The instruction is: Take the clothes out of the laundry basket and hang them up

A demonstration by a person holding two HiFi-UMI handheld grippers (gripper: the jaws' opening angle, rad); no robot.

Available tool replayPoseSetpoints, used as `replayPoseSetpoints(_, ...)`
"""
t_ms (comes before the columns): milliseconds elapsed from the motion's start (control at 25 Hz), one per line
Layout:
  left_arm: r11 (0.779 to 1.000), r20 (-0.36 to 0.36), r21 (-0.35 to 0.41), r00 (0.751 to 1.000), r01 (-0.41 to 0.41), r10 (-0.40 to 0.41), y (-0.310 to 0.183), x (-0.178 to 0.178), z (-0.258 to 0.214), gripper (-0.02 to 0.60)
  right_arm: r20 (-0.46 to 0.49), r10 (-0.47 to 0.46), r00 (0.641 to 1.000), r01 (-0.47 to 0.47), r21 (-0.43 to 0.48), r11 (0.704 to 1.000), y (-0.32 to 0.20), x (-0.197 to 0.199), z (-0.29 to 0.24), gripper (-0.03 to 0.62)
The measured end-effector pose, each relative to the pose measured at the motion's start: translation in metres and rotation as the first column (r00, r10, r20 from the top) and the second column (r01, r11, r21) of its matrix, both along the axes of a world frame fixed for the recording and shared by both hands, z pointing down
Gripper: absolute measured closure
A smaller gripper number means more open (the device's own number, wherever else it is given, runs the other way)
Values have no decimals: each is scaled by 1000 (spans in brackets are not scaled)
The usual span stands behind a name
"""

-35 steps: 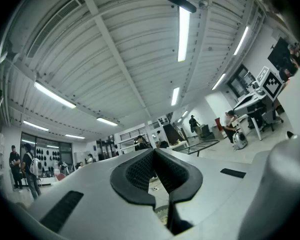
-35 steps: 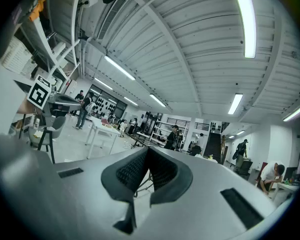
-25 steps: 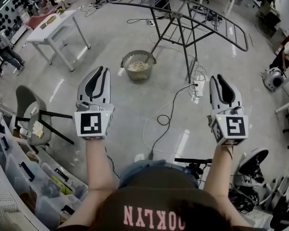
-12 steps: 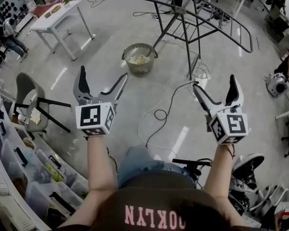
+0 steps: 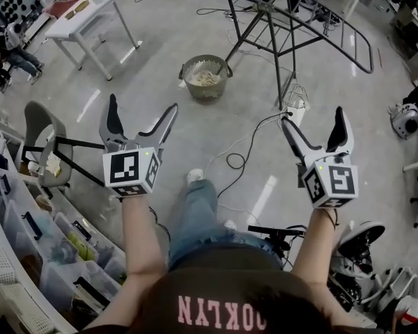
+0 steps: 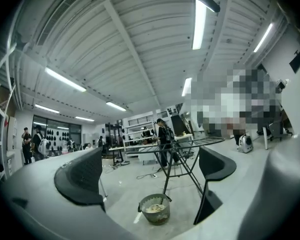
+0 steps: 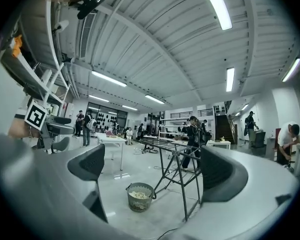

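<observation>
Both hands were up and level, pointing ahead across the floor. The left gripper (image 5: 143,103) had its jaws spread as wide as they go, having just been opening, and nothing stood between them. Same story on the right gripper (image 5: 312,115): freshly opened, jaws fully apart, empty. That reads as getting ready for a grab, since shut jaws would be no use over a pile of cloth.

The laundry basket (image 5: 205,93) sat on the bare floor well ahead of the person, with a pale heap of clothes (image 5: 203,79) lying inside it, untouched. Both gripper views framed it low between the open jaws, so the hands were lined up on it, though well apart from it. The drying rack (image 7: 181,190) stood just beside the basket, to its right and behind, its rails bare, so whatever came out would have a short trip up. A loose cable (image 5: 233,162) looped over the floor between person and basket, a likely thing to trip on. By my reckoning the job had barely begun: approach first, then reach down.
</observation>
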State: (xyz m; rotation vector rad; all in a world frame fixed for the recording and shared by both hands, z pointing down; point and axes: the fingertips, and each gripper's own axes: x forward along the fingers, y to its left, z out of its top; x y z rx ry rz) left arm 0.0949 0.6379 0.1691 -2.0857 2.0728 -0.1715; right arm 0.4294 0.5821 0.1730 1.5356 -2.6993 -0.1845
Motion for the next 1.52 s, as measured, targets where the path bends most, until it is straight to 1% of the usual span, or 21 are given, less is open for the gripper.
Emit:
replayPoseSetpoints(160, 1000, -37, -5, 999, 4, -4, -31, -25, 8, 11, -38, 12, 999, -12, -4, 1000, -24, -19, 7, 22)
replayPoseSetpoints(360, 999, -41, -39, 999, 4, -5, -82, -71, 25, 11, -36, 41, 999, -42, -27, 999, -73, -53, 20, 22)
replayPoseSetpoints(480, 999, -52, -42, 999, 10, -12, -118, -110, 29, 11, -42, 57, 997, -59, -34, 998, -113, -88, 22, 22)
replayPoseSetpoints(680, 999, -84, -32, 996, 27, -30, -183, -176, 31, 11, -85, 47, 995, -50, -32, 998, -178, -158, 19, 22)
replayPoseSetpoints(880, 999, -94, -24, 995, 24, -26, -238, -224, 32, 11, -117, 61, 991, -66, -42, 997, -229, -208, 23, 22)
replayPoseSetpoints(1000, 999, -86, -36, 996, 5, -8, -267, -239, 35, 11, -120, 70, 990, -77, -57, 995, -254, -229, 26, 22)
replayPoseSetpoints(1200, 999, -56, -35, 998, -41, 39, -300, -250, 31, 11, -123, 60, 991, -68, -65, 996, -278, -259, 30, 22)
replayPoseSetpoints(1360, 999, -51, -33, 998, -41, 39, -313, -258, 33, 11, -162, 50, 986, -60, -61, 996, -287, -270, 34, 22)
replayPoseSetpoints(1520, 997, -60, -62, 997, -52, 48, -324, -260, 45, 11, -203, 51, 978, -67, -77, 995, -294, -272, 40, 22)
